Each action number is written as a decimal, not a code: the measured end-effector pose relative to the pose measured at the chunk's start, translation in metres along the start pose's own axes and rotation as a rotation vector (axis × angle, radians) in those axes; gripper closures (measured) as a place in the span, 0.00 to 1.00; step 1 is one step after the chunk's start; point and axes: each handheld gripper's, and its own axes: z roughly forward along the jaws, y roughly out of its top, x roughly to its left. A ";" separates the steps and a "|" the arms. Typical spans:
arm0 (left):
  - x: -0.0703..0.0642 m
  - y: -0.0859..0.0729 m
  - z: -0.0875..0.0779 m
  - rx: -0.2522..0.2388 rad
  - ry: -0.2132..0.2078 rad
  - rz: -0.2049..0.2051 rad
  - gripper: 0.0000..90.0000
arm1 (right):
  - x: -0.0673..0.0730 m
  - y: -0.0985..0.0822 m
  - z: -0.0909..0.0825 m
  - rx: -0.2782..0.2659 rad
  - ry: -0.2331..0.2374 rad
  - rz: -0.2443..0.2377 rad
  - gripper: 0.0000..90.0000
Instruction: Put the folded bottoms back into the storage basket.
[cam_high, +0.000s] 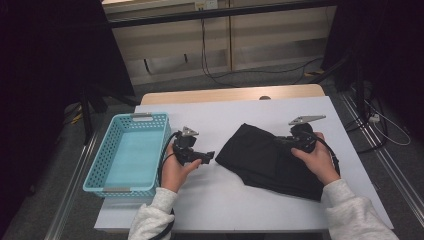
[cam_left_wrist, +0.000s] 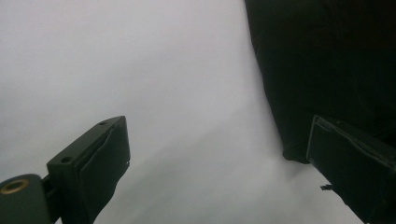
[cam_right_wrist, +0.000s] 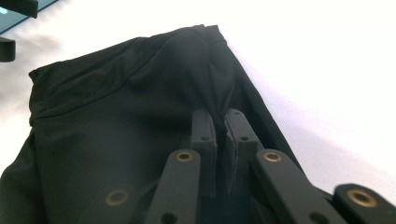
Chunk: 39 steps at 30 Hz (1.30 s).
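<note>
A black folded garment (cam_high: 260, 155) lies on the white table (cam_high: 225, 205), right of centre. My right gripper (cam_high: 281, 141) rests on its upper right part. In the right gripper view its jaws (cam_right_wrist: 219, 116) are shut on a pinched ridge of the black fabric (cam_right_wrist: 116, 116). My left gripper (cam_high: 209, 156) hovers just left of the garment, pointing toward it. Its jaws stand open (cam_left_wrist: 217, 133) with bare table between them, and one jaw sits by the garment's edge (cam_left_wrist: 327, 70) without touching it.
A turquoise perforated basket (cam_high: 100, 160) stands at the table's left edge with nothing inside it. Its corner (cam_right_wrist: 18, 11) appears far off in the right gripper view. Bare white table stretches in front of the garment. Cables and dark stands surround the table on the floor.
</note>
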 end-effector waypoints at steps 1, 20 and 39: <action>0.000 0.000 0.000 -0.001 0.000 0.000 0.07 | 0.000 -0.001 -0.001 0.001 -0.004 -0.003 0.93; -0.002 0.003 -0.003 -0.018 0.004 0.002 0.06 | -0.006 -0.010 -0.016 0.002 -0.017 0.020 0.93; -0.002 0.003 -0.002 -0.011 -0.010 0.015 0.06 | -0.009 -0.013 -0.023 0.001 -0.015 0.024 0.94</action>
